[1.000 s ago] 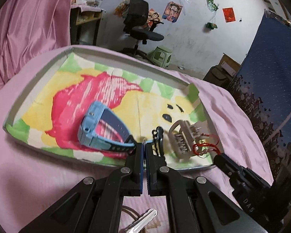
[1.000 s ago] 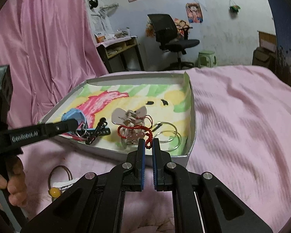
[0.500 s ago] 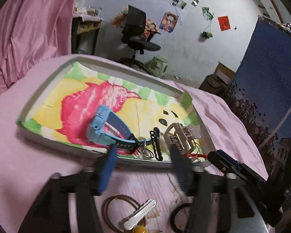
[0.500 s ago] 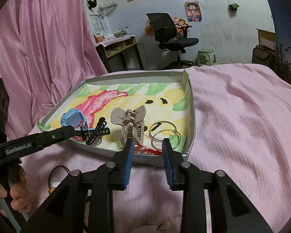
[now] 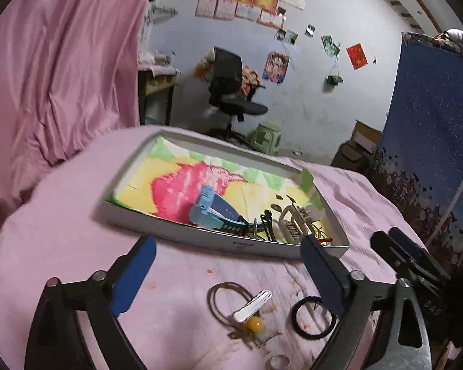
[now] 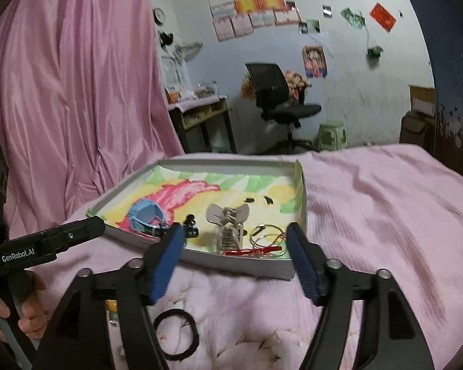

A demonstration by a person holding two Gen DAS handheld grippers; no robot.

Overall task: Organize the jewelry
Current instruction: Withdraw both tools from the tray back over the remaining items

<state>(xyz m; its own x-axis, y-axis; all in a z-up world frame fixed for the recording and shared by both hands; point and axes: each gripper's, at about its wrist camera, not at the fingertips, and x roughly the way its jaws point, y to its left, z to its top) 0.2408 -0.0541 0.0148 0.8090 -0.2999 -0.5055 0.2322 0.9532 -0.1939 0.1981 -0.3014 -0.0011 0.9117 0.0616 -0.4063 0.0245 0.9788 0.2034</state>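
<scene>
A shallow box (image 5: 200, 240) lined with a bright cartoon print lies on the pink bedspread. In it are a blue watch (image 5: 213, 212), a black hair clip (image 5: 267, 222), a beige claw clip (image 5: 293, 222) and a red string bracelet (image 5: 324, 240). My left gripper (image 5: 227, 245) hovers in front of the box, jaws opening wide with nothing between them. Below it on the spread lie a brown hair tie (image 5: 228, 299), a white clip (image 5: 253, 305), a yellow bead (image 5: 254, 323) and a black hair tie (image 5: 311, 317). My right gripper (image 6: 235, 231) is also opening and empty, short of the box wall (image 6: 231, 265), with the red string (image 6: 253, 250) and metal rings (image 6: 265, 234) beyond it.
A pink curtain (image 5: 55, 71) hangs at the left and a dark blue cloth (image 5: 432, 141) at the right. An office chair (image 6: 277, 98), a green stool (image 6: 331, 135) and a desk (image 6: 200, 114) stand beyond the bed. A hand (image 6: 27, 317) holds the left gripper's handle.
Both grippers went from shut to wide apart and drew back and up from the box. The red string now lies inside the box by its front wall.
</scene>
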